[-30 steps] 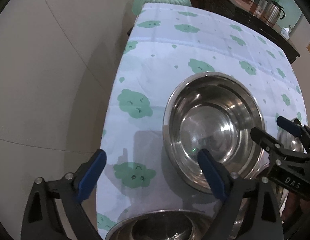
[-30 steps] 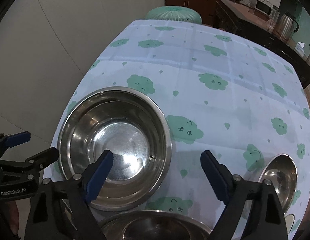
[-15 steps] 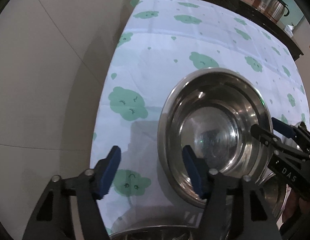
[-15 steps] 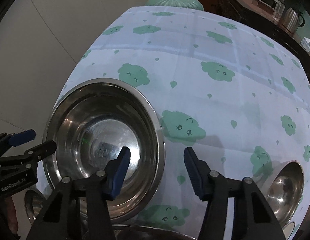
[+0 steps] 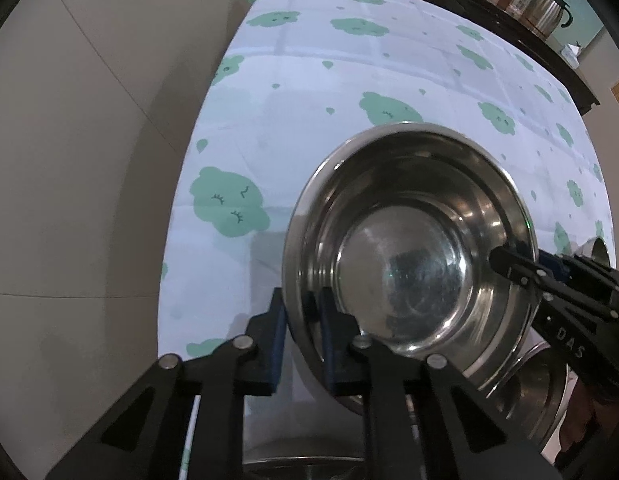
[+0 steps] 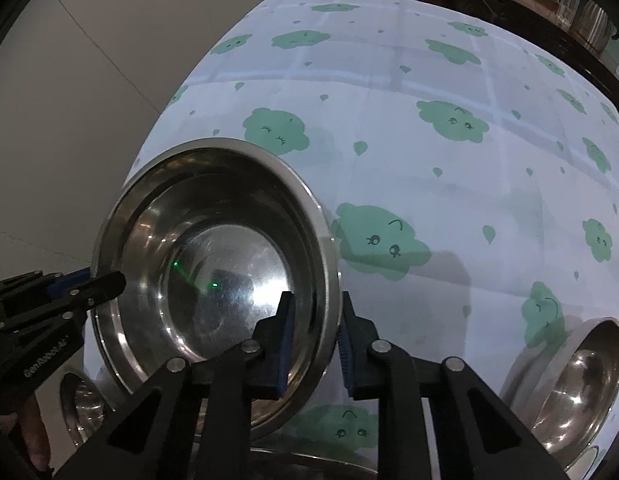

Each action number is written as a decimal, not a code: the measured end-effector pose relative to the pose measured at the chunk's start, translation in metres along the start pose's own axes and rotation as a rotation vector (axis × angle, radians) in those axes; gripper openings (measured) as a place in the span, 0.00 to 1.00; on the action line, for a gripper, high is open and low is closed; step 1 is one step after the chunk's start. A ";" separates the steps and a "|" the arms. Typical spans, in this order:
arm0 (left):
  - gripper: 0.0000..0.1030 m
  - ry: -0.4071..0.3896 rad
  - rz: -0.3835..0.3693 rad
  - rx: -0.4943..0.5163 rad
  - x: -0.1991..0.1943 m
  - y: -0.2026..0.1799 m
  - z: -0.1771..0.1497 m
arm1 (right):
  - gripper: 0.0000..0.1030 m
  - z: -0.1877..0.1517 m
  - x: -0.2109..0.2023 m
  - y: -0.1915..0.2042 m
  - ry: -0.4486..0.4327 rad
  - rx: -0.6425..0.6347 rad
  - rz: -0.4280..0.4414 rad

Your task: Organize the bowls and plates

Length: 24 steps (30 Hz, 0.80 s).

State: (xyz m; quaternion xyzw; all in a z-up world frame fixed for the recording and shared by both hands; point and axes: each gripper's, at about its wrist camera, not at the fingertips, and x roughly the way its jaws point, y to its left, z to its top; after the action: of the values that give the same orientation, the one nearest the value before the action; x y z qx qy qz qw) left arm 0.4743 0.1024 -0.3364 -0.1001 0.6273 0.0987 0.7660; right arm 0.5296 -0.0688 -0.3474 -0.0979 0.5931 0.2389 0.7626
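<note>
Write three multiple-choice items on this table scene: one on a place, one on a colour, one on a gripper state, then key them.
1. Where does the left gripper grip the large round stainless-steel bowl?
A. its rim wall, one pad inside, one outside
B. its flat bottom
C. nowhere

2. What colour are the cloud prints on the white tablecloth?
A. red
B. green
C. yellow

3. How does the right gripper stand?
A. wide open above the cloth
B. shut on a spoon
C. shut on the bowl's rim

Key: 1 A, the blue pads sandwich the bowl's wall on the left wrist view. 2 B, every cloud is mint green. 3 C, its jaws have just been closing and now pinch the rim opposite the left gripper.
</note>
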 end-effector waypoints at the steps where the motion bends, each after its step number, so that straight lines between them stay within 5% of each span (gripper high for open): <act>1: 0.13 0.001 -0.003 -0.002 0.000 0.000 0.000 | 0.22 0.000 0.000 0.000 0.000 0.000 0.001; 24: 0.12 -0.052 0.023 -0.007 -0.028 0.003 0.008 | 0.19 0.006 -0.018 0.004 -0.022 0.008 0.026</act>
State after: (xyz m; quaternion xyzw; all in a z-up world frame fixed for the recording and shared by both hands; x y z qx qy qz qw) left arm 0.4752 0.1071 -0.3077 -0.0931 0.6079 0.1123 0.7805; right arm 0.5296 -0.0677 -0.3283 -0.0845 0.5867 0.2472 0.7665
